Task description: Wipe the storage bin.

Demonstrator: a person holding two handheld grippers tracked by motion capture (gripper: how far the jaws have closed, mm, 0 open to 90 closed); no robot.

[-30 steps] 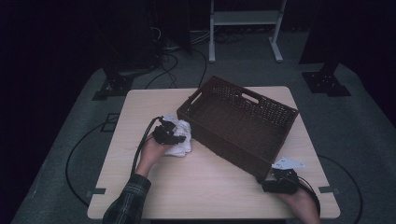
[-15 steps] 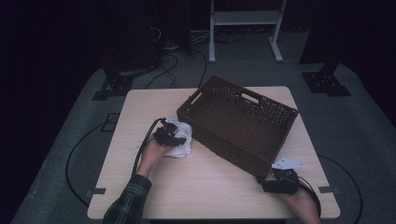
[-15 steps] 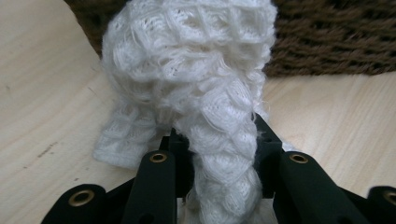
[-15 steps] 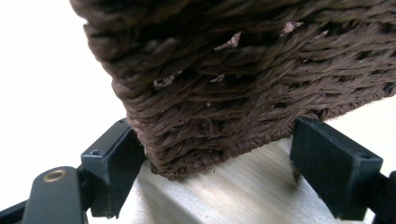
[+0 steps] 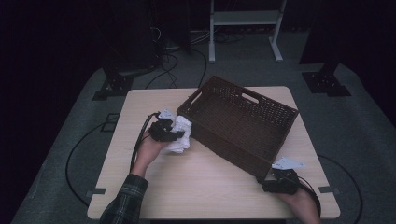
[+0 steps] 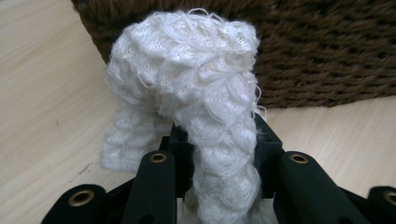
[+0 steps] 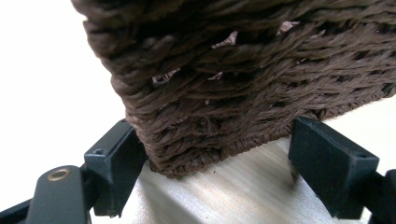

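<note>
Dark room w/ cables on grey floor around a pale wood worktop (image 5: 210, 186). Brown wicker basket (image 5: 243, 123) sits on it, skewed.

Left claw (image 5: 173, 133): jaws clamped together on a white knit cloth (image 6: 187, 88). Cloth bulges up & ahead of the jaw tips, a strip of it pinched between them, a flap hanging to the claw's left, down near the wood. Basket wall is just ahead of this claw, right behind the cloth.

Right claw (image 7: 219, 154): jaws apart, straddling the basket's near corner. Left jaw touches the weave, right jaw has a gap. Not squeezing it.
</note>
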